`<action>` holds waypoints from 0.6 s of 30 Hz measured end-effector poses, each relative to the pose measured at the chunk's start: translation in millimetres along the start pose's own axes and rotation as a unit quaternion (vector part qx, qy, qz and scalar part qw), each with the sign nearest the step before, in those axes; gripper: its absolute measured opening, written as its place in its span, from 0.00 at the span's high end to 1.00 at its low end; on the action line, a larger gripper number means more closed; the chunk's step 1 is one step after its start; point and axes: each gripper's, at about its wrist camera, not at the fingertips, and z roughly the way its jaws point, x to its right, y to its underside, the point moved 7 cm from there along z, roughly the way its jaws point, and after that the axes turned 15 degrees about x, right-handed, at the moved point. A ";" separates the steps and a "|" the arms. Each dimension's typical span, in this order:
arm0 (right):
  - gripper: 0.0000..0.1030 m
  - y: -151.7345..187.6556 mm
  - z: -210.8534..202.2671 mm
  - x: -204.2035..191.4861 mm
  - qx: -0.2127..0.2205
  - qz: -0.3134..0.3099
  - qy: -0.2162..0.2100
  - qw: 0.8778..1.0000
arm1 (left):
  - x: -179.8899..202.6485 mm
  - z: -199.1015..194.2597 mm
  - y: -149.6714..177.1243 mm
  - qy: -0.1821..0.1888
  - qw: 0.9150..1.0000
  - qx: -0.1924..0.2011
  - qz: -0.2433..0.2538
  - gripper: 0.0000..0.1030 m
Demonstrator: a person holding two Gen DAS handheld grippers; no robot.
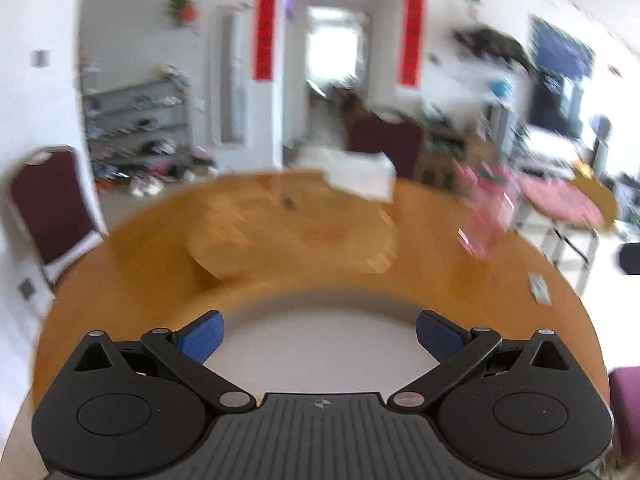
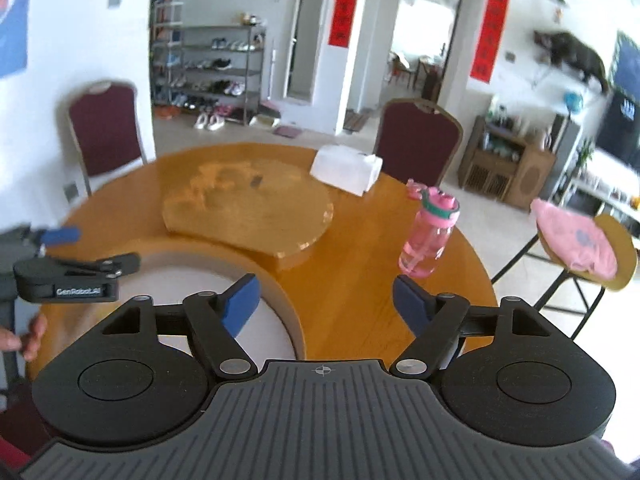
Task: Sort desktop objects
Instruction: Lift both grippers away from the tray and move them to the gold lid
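A pink water bottle stands upright on the round wooden table, ahead and right of my right gripper, which is open and empty. In the blurred left wrist view the bottle shows as a pink smear at the right. A white tissue box sits at the table's far side; it also shows in the left wrist view. My left gripper is open and empty above a white round surface at the table's near edge. It shows from the side in the right wrist view.
A raised wooden turntable fills the table's middle. A small card lies near the table's right edge. Dark red chairs stand behind the table. A stool with a pink cushion stands at the right.
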 end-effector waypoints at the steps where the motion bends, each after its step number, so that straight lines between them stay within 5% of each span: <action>1: 0.27 15.4 5.2 -0.8 -0.012 -0.008 0.007 1.000 | 9.6 -0.2 10.9 0.016 1.000 -0.015 0.004 0.01; 6: 0.30 38.9 17.6 21.2 -0.046 -0.017 0.033 0.998 | 35.5 3.5 20.0 0.033 0.995 -0.088 0.045 0.02; 10: 0.27 -24.8 -4.7 54.0 -0.019 -0.014 0.061 0.998 | 20.0 -20.5 -24.2 0.030 0.992 -0.111 0.059 0.01; 14: 0.12 -93.6 -37.2 75.7 0.001 0.018 0.086 0.996 | -21.3 -66.1 -60.8 0.026 0.990 -0.132 0.032 0.00; 18: 0.11 -130.7 -34.5 96.5 -0.011 0.081 0.058 0.995 | -67.9 -91.9 -70.4 -0.015 0.987 -0.160 -0.025 0.00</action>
